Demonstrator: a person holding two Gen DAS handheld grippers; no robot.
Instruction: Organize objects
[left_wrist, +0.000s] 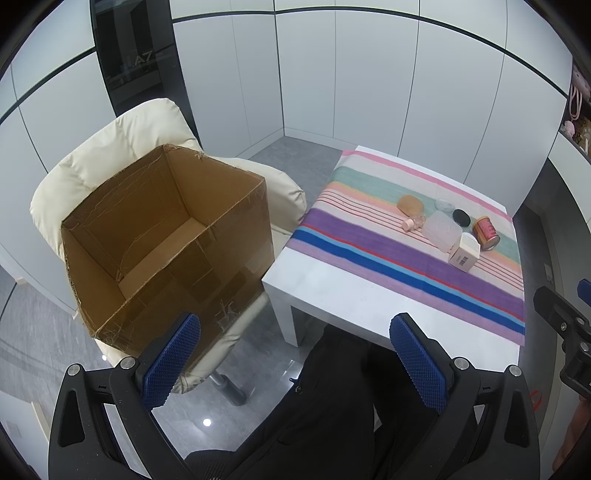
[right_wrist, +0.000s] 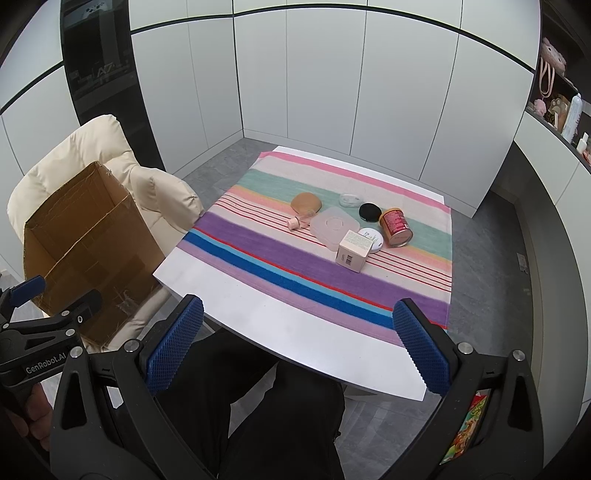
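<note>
in the left wrist view, the left gripper (left_wrist: 295, 358) hangs with its jaws spread wide and nothing between them, above the person's dark trousers (left_wrist: 332, 406). an open cardboard box (left_wrist: 166, 236) sits on a cream chair (left_wrist: 110, 147) at ten o'clock, empty inside. the white table (left_wrist: 332, 291) with a striped cloth (left_wrist: 406, 236) lies at one o'clock, carrying a clustered red can (left_wrist: 485, 233), small carton (left_wrist: 464, 253) and clear plastic container (left_wrist: 441, 229). in the right wrist view, the right gripper (right_wrist: 297, 347) is likewise released and empty, low over the table's near edge. the cluster sits at twelve o'clock: a tan round object (right_wrist: 306, 203), black disc (right_wrist: 370, 212) and white disc (right_wrist: 372, 238) beside the can.
</note>
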